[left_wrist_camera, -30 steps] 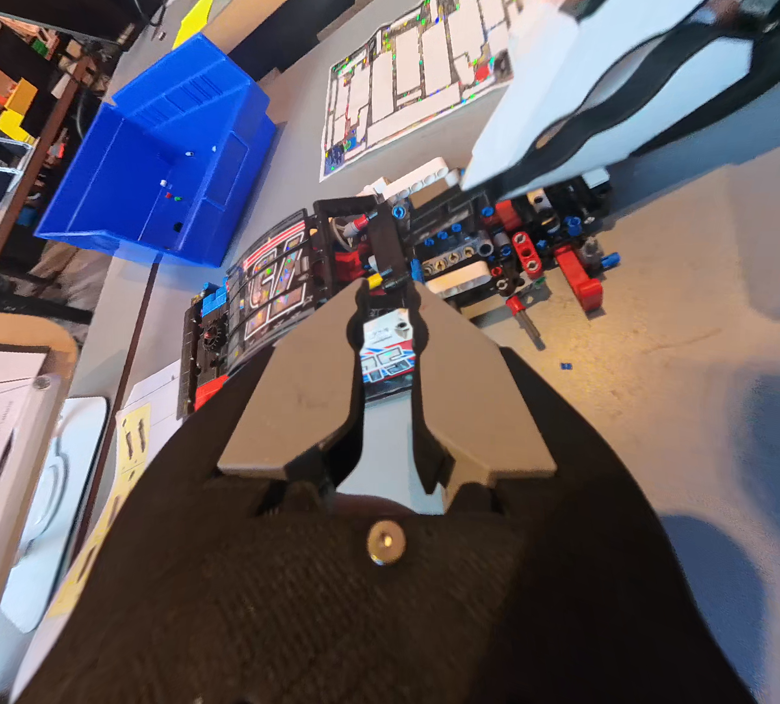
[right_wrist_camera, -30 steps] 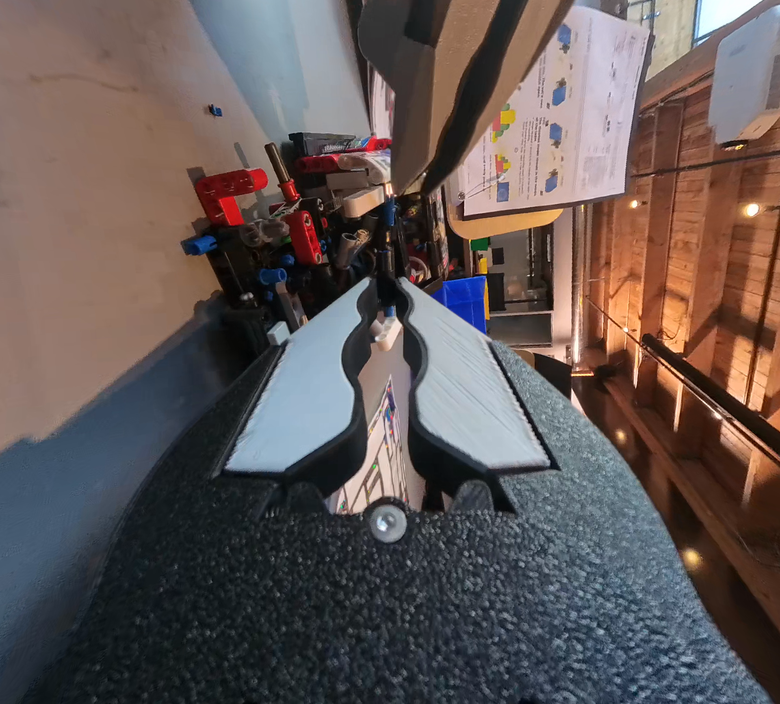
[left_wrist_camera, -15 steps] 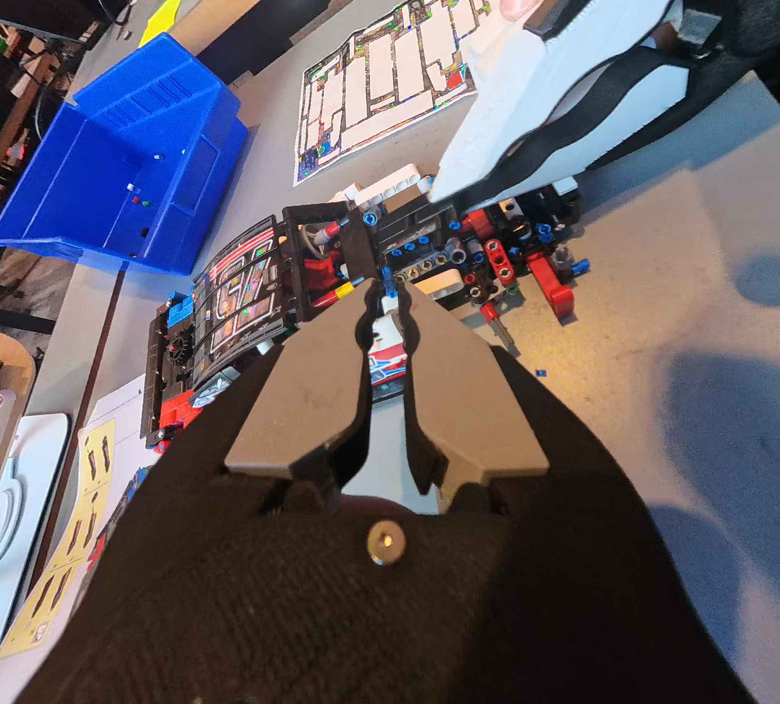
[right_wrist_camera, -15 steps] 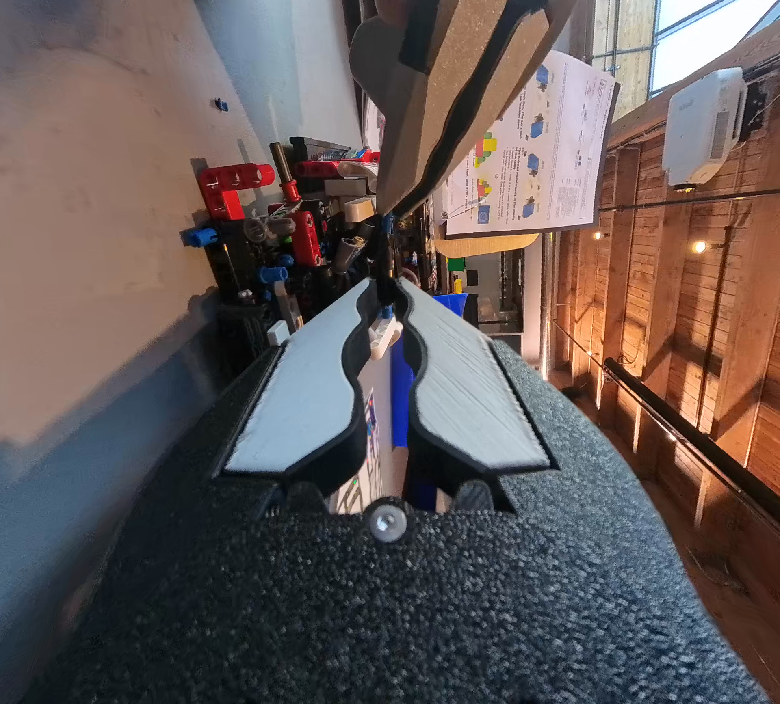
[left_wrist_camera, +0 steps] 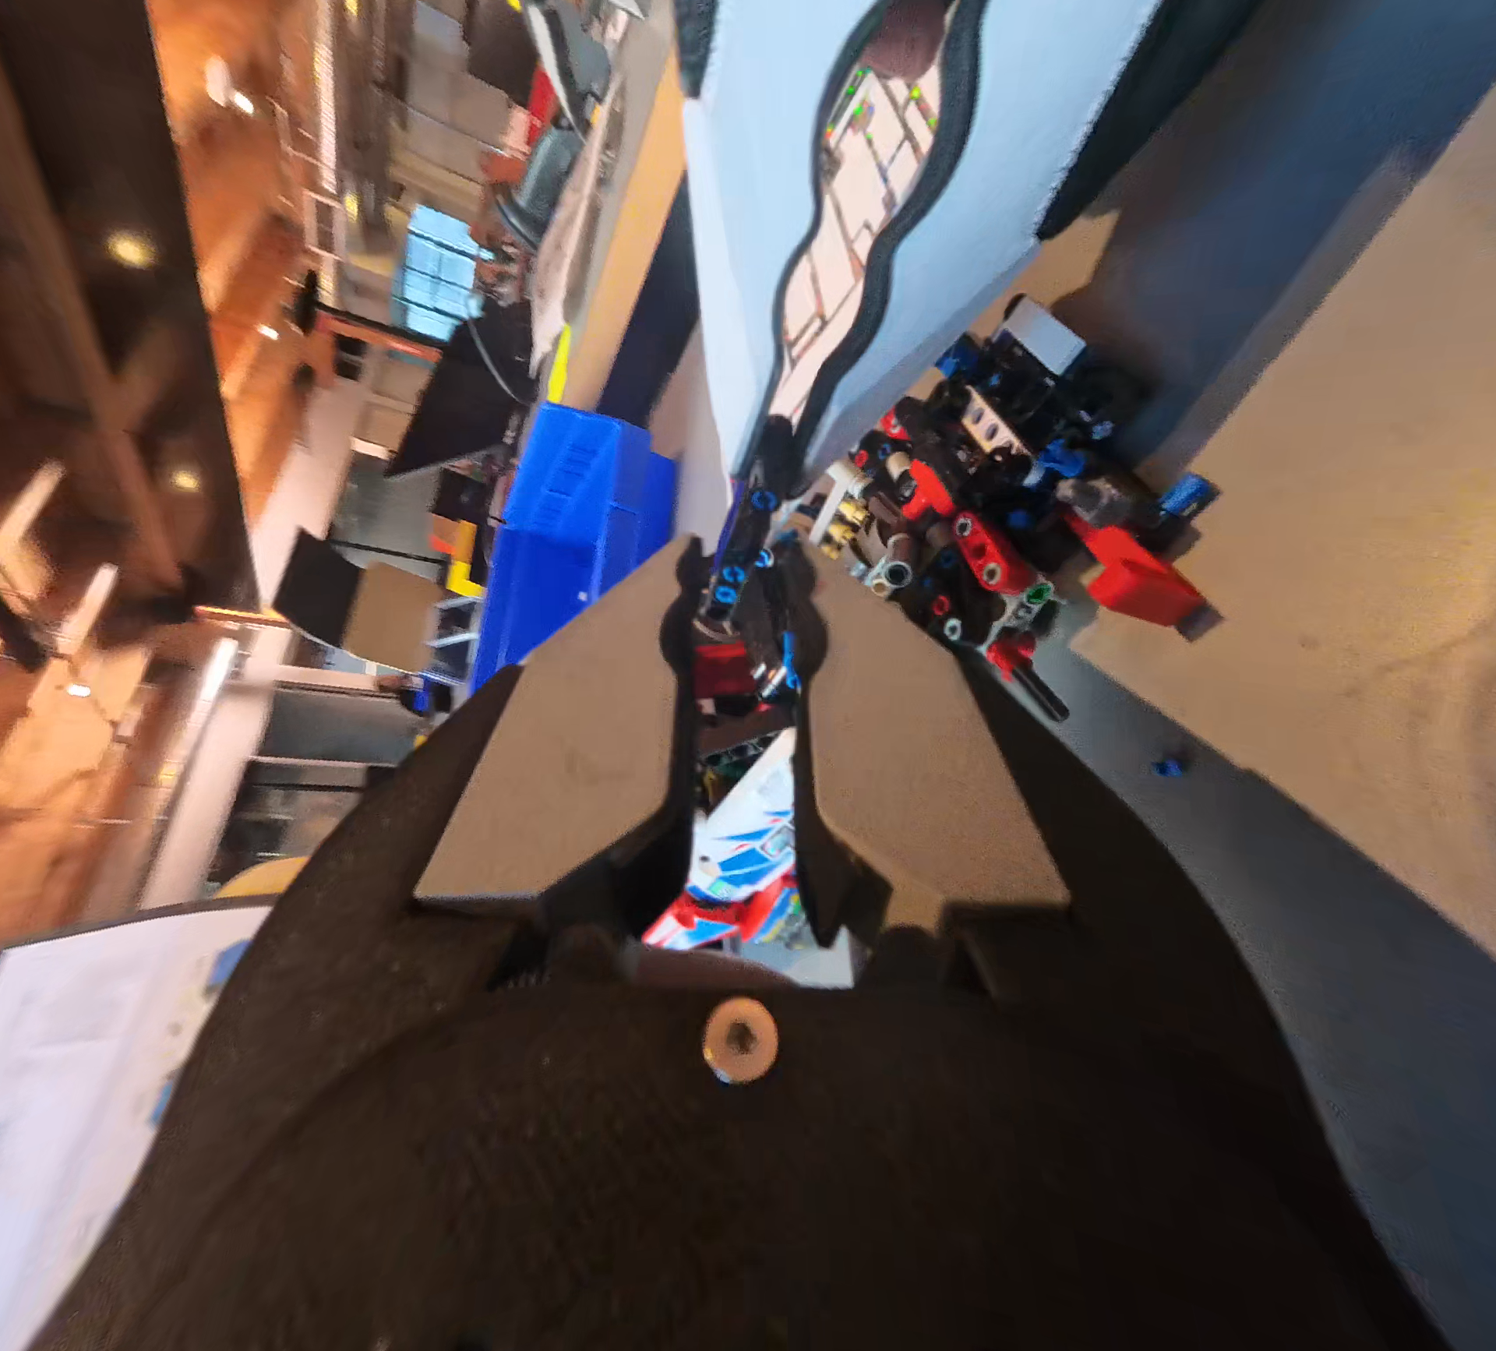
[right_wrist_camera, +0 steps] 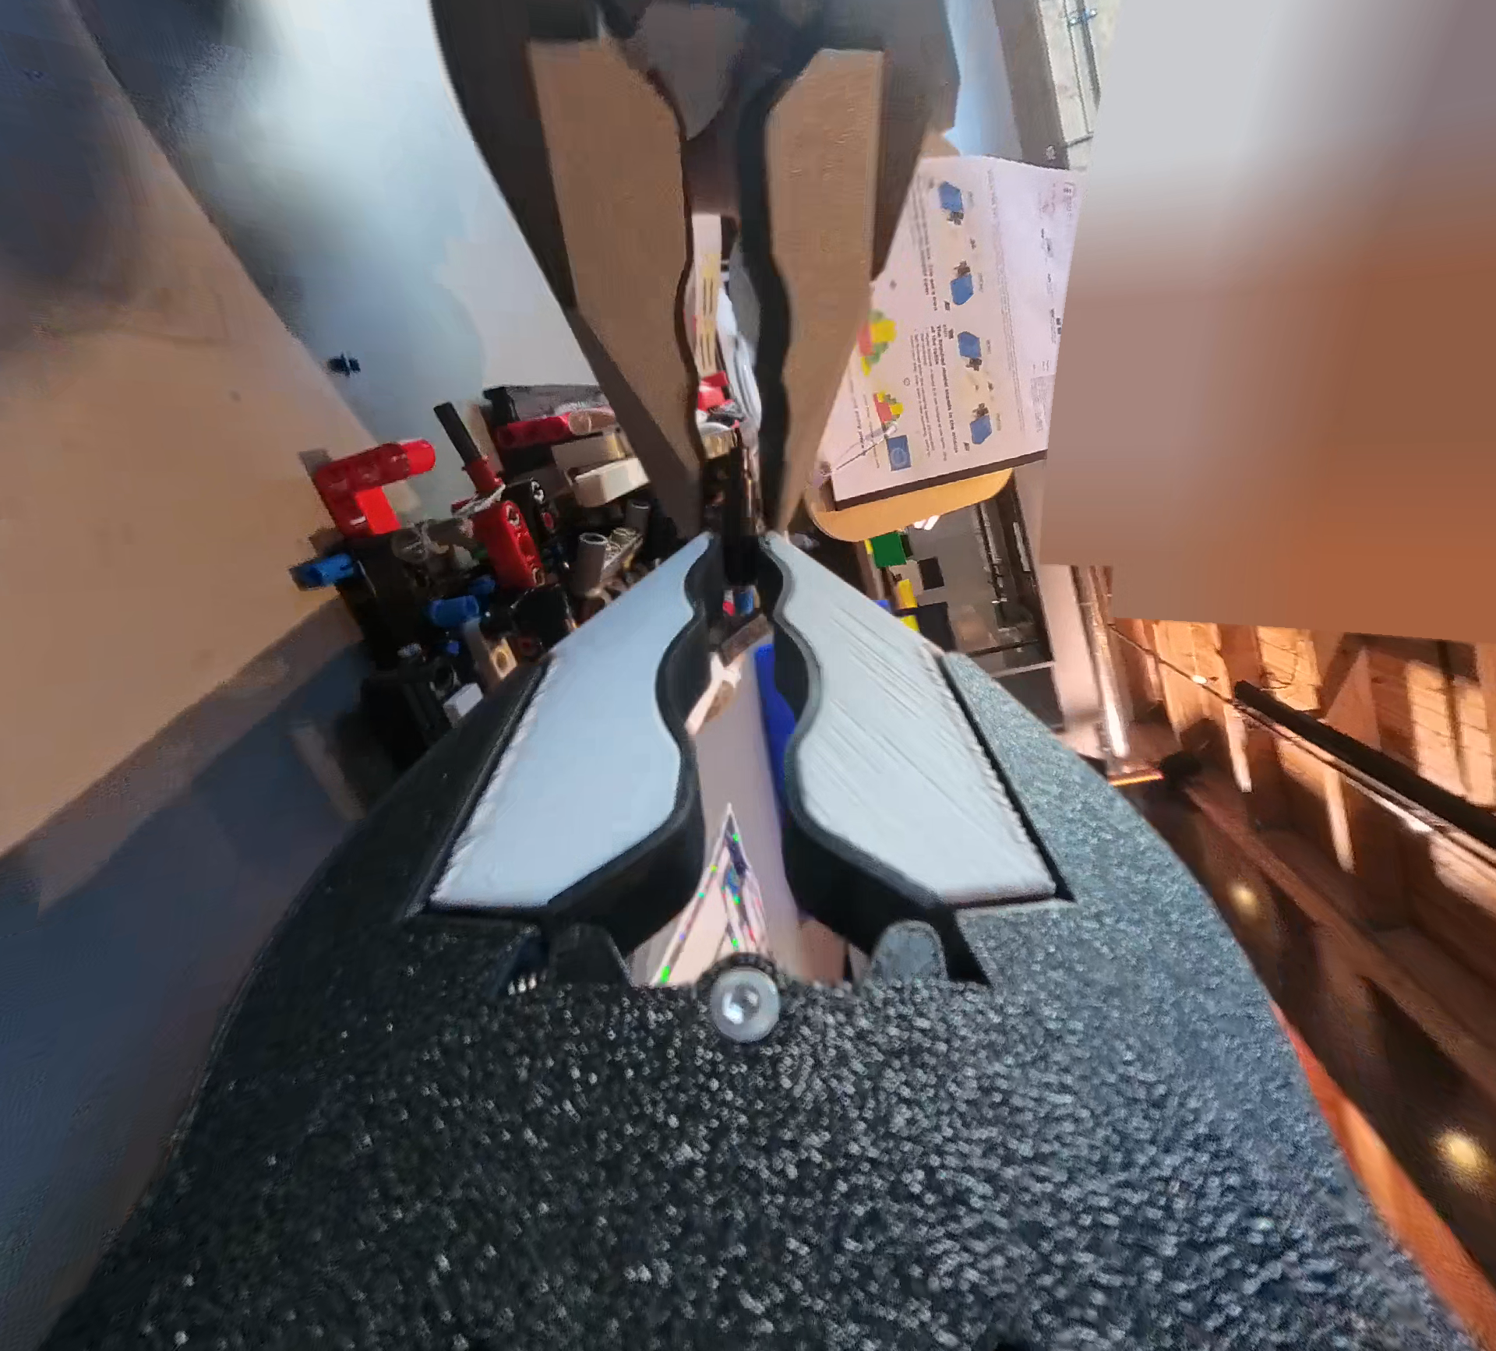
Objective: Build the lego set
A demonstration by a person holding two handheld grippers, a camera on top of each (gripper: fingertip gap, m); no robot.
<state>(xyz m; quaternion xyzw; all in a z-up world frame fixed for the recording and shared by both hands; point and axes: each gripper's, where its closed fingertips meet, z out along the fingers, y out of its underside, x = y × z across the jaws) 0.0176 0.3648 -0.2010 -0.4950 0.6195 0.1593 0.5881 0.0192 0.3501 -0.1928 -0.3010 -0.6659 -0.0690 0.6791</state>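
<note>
Caught mid-swing, with blur across both wrist views. Shows the left tongs drawn in to a slim gap and clamped on a black beam studded with blue pins, against a clearly wider spread a second ago, when they straddled the stickered panel of the lego model. Shows the right tongs all but closed on the same beam from the opposite side, tip to tip with the left pair. Also holds a small white piece deeper between the right fingers, though hard to say whether gripped or merely lodged there.

Rolled sharply since half a second ago: once looking down over the table, now tipped sideways, with the room filling the left of the frame. Leaves the model resting on the table just right of the left tips and below the right pair, a loose blue pin further right, a blue bin off to the left behind.

Judged as a two-handed seating or re-angling of the beam on the model, not yet pressed home. Cannot tell whether the beam is already joined at its lower end.
</note>
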